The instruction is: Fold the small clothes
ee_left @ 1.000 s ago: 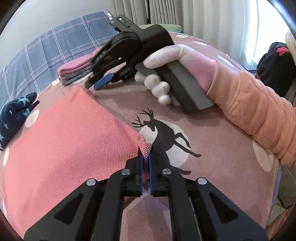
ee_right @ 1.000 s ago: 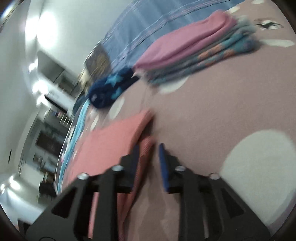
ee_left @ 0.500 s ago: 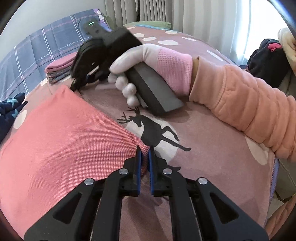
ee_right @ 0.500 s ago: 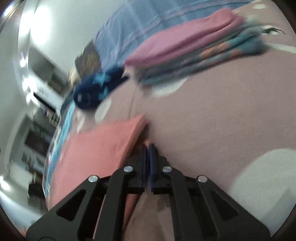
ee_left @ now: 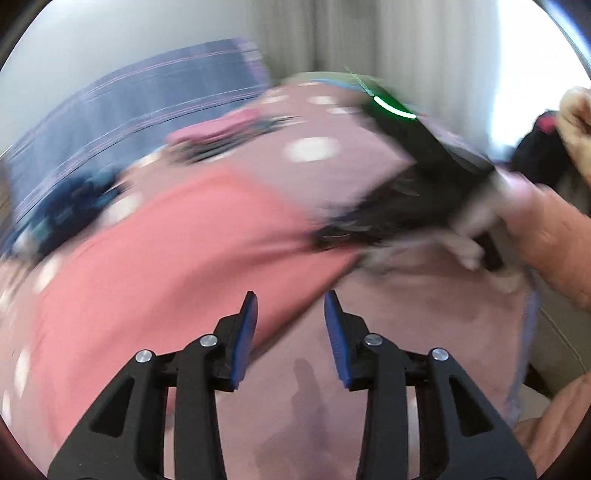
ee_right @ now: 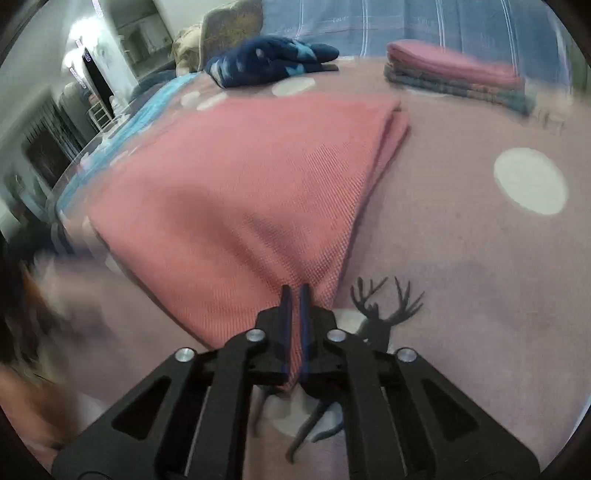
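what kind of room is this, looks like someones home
Most likely a bedroom: the folding is done on a bed's dotted cover, with a plaid pillow at its head and pale curtains behind.

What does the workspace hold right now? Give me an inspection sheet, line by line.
Surface: mauve bedspread with white dots and a deer print.
Job's things: salmon cloth, folded, one corner pulled up.
Clutter: folded stack; navy star garment.
Grippers: right claw shut on the salmon cloth's corner; left claw has just been opening, nothing between its fingers.
Cables: nothing seen.
Surroundings: plaid bedding, curtains.
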